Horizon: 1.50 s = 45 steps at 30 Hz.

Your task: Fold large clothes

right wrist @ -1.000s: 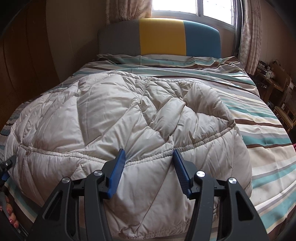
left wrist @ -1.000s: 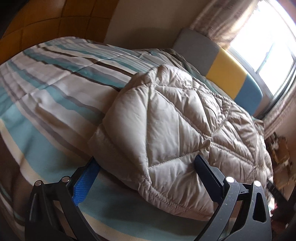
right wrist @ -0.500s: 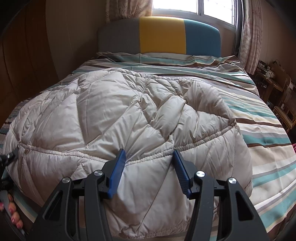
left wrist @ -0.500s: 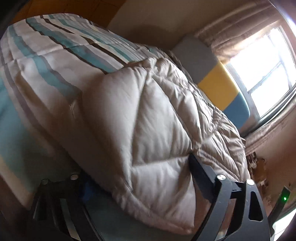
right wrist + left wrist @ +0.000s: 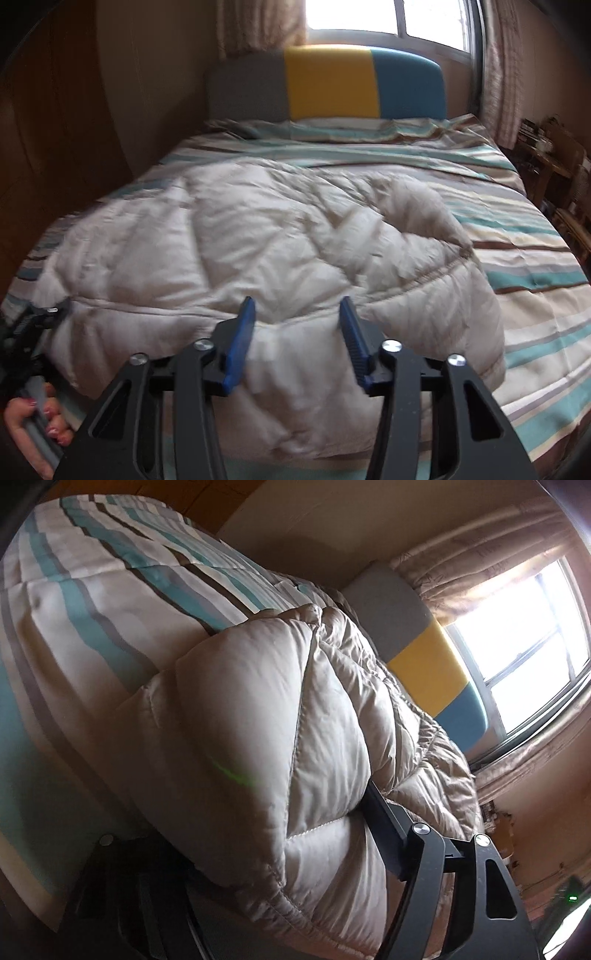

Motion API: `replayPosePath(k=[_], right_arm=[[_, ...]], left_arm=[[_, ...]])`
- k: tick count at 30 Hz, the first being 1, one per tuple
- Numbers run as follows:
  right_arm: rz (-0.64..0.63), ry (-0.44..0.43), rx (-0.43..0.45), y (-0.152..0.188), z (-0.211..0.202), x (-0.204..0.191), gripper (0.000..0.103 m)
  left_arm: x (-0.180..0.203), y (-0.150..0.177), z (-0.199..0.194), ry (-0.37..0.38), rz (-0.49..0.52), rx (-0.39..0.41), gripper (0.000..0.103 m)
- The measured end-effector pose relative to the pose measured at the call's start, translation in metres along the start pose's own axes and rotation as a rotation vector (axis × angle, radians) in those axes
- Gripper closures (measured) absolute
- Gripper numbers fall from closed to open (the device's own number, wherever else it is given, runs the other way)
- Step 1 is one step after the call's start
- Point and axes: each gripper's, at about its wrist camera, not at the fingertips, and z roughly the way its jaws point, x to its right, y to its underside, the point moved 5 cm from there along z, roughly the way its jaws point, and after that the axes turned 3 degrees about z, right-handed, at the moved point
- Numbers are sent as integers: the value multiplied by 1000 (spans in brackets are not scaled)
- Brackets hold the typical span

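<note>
Currently, a beige puffer jacket (image 5: 258, 258) is spread on the striped bed (image 5: 535, 295); its near hem is straddled by both closing jaws, left gripper (image 5: 258, 849) and right gripper (image 5: 297, 332).

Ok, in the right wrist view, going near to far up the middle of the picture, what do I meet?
right gripper, jaws closing with the fabric between them → beige quilted jacket → striped bedspread → headboard → window.
</note>
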Motion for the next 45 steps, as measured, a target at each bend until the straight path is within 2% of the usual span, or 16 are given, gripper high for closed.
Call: replayPosePath(k=[1, 2, 4, 7, 9, 12, 15, 23, 26, 27, 31, 33, 37, 40, 45], right_arm=[[-20, -11, 4, 0, -1, -8, 63], [-32, -22, 2, 1, -1, -14, 64], [-59, -41, -9, 3, 4, -26, 73], [-111, -32, -63, 15, 24, -40, 77], [-149, -8, -110, 29, 46, -43, 78], [-162, -4, -122, 44, 63, -41, 78], [-138, -20, -136, 46, 68, -37, 78], [-103, -61, -114, 43, 56, -27, 78], [-51, -92, -53, 38, 33, -13, 62], [-37, -82, -12, 35, 20, -5, 54], [-20, 3, 76, 32, -16, 25, 53], [8, 74, 102, 35, -35, 44, 53], [63, 280, 61, 46, -49, 93, 53], [122, 354, 42, 49, -50, 128, 53], [166, 445, 23, 55, -56, 160, 53]], left_arm=[[1, 0, 0, -3, -3, 7, 43], [1, -1, 1, -1, -9, 10, 47], [1, -1, -1, 18, -19, 18, 58], [3, -2, -9, 31, 0, 42, 69], [9, -4, -15, 40, 14, 70, 73], [23, -8, -26, 62, 55, 110, 76], [49, -12, -39, 84, 129, 163, 77], [124, -12, -67, 167, 363, 269, 77], [150, -9, -73, 186, 457, 296, 77], [156, -8, -74, 193, 479, 299, 77], [182, 0, -75, 208, 573, 316, 77], [196, 6, -75, 201, 628, 327, 77], [220, 21, -71, 196, 721, 339, 77], [238, 33, -67, 208, 771, 329, 77], [268, 55, -57, 246, 852, 302, 77]])
